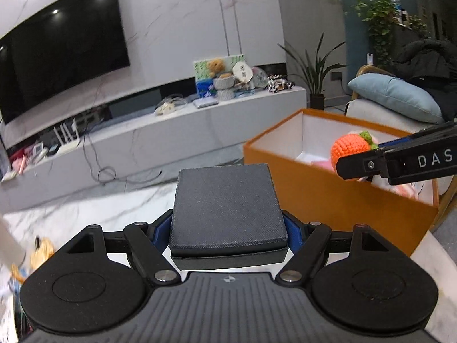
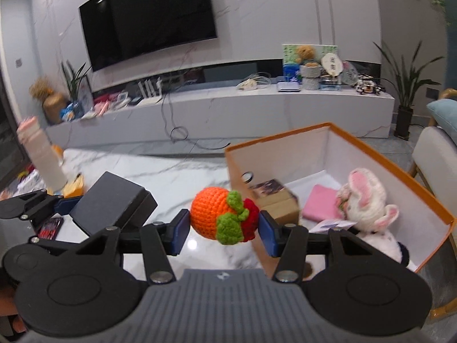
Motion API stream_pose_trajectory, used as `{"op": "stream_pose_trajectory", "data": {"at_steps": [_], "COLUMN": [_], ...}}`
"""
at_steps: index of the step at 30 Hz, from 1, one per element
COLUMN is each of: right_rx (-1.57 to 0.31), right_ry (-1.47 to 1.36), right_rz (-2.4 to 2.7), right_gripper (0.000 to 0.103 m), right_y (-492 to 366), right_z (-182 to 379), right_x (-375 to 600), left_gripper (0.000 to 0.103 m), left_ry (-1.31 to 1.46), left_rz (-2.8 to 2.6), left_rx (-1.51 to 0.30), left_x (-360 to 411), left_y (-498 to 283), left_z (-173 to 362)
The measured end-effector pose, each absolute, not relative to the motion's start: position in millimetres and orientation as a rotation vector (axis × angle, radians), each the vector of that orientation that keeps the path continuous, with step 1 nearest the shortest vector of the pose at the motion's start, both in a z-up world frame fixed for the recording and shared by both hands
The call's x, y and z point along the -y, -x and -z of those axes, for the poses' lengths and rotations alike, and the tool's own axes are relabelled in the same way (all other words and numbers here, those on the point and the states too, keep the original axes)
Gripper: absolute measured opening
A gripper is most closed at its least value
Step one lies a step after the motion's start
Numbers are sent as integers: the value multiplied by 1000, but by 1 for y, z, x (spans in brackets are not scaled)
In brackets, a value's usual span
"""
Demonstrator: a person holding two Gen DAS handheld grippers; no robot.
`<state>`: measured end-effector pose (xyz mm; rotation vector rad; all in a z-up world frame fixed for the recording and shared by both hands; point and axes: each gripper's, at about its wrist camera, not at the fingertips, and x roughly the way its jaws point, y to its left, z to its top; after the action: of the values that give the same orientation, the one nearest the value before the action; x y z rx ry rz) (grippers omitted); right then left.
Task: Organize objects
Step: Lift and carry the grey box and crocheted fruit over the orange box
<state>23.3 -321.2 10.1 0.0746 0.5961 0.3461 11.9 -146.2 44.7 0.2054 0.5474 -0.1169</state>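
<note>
The left gripper (image 1: 228, 228) clamps a flat, square black box (image 1: 227, 208) with a fine-grained, matte lid, its blue pads pressed against both sides. The right gripper (image 2: 224, 228) squeezes a round crocheted orange toy (image 2: 211, 214) of knitted yarn, with green leaves and a red piece on its side, held above the glossy white marble bench (image 2: 171, 174).

Just to the right stands an open orange storage box (image 2: 337, 131) with white inner walls. Inside lie a fluffy white plush rabbit (image 2: 368, 200) with pink ears, a pink folded cloth (image 2: 320, 203) and a small brown cardboard carton (image 2: 278, 200). A pale bottle (image 2: 42, 163), blurred, stands at the bench's left edge.

The left wrist view shows the orange toy in front of the storage box's opening, and the right gripper's black arm hides most of what lies inside; only the right wrist view reveals the contents. That view also shows the black box tilted, off to the left of the toy.
</note>
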Motion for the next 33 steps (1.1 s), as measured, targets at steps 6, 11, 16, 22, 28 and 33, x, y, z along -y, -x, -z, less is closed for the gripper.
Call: {"op": "stream_pose_trajectory", "data": {"at_steps": [6, 11, 16, 22, 28, 33], "right_rx": [-566, -551, -554, -602, -651, -679], "right_ry": [-130, -177, -224, -270, -287, -333], "right_rz": [-288, -230, -172, -128, -85, -74], "right_gripper": [54, 54, 54, 54, 54, 54], "right_y": [-38, -55, -73, -99, -120, -135], "right_z": [-22, -27, -27, -17, 0, 8], "right_x": [342, 361, 380, 401, 416, 427], "left_gripper": [89, 89, 89, 89, 89, 89], "left_ry": [-244, -269, -283, -311, -338, -381], "left_rz": [149, 172, 197, 225, 258, 275], "left_rx": [-520, -502, -499, -519, -569, -622], "left_x": [166, 183, 201, 222, 242, 259], "left_y": [-33, -46, -66, -87, -111, -130], "left_z": [-56, -64, -69, -64, -53, -42]}}
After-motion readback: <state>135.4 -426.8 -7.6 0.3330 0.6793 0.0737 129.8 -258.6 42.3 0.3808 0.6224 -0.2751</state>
